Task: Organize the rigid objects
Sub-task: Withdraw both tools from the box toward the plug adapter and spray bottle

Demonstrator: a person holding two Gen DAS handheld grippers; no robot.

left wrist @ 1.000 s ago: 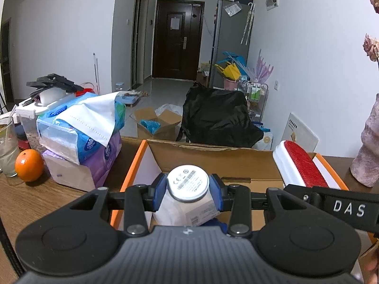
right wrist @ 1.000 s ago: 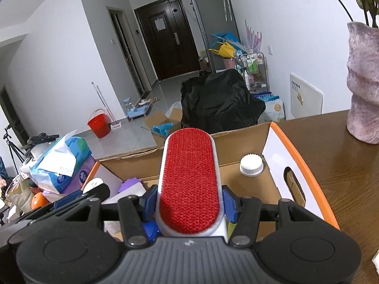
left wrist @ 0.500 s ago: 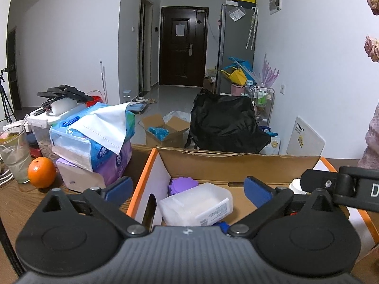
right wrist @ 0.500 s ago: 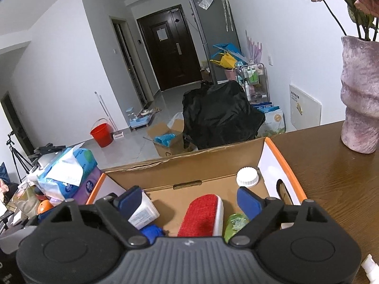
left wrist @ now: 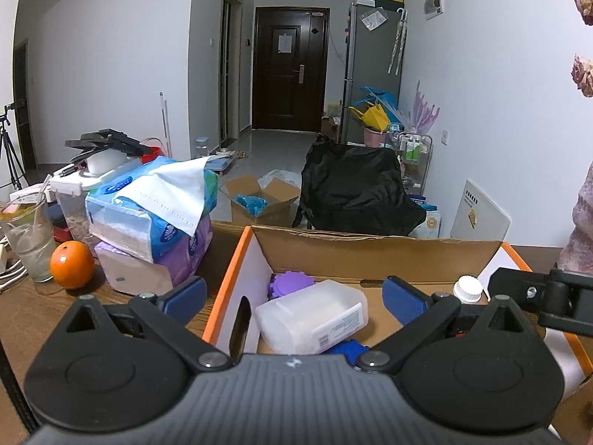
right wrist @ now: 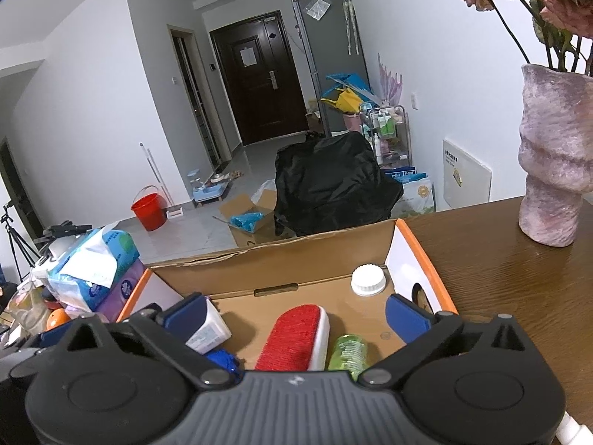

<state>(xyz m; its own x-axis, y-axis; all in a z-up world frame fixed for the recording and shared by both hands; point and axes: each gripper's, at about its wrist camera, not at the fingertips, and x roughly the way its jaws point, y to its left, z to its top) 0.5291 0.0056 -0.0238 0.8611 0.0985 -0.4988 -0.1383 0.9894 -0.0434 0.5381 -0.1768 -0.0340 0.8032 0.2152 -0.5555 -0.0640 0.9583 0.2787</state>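
Note:
An open cardboard box with orange rims [left wrist: 237, 256] [right wrist: 426, 256] sits on the wooden table. In it lie a white plastic container [left wrist: 311, 317] [right wrist: 207, 330], a purple lid [left wrist: 291, 283], a blue item [left wrist: 344, 346], a red-faced lint brush [right wrist: 292, 337], a green bottle [right wrist: 348, 350] and a white-capped bottle [right wrist: 368, 280] [left wrist: 469, 287]. My left gripper [left wrist: 292, 294] is open and empty above the white container. My right gripper [right wrist: 296, 309] is open and empty above the brush.
Stacked tissue packs [left wrist: 155, 215] [right wrist: 100, 270], an orange [left wrist: 71, 265] and a glass cup [left wrist: 27, 244] stand left of the box. A pink vase with flowers [right wrist: 552, 155] stands on the table at the right. Beyond the table's edge are a black-covered chair [left wrist: 355, 193] and floor clutter.
Both grippers opened and drew back. The left one let go of the white container and the right one let go of the red brush; both things now lie in the box.

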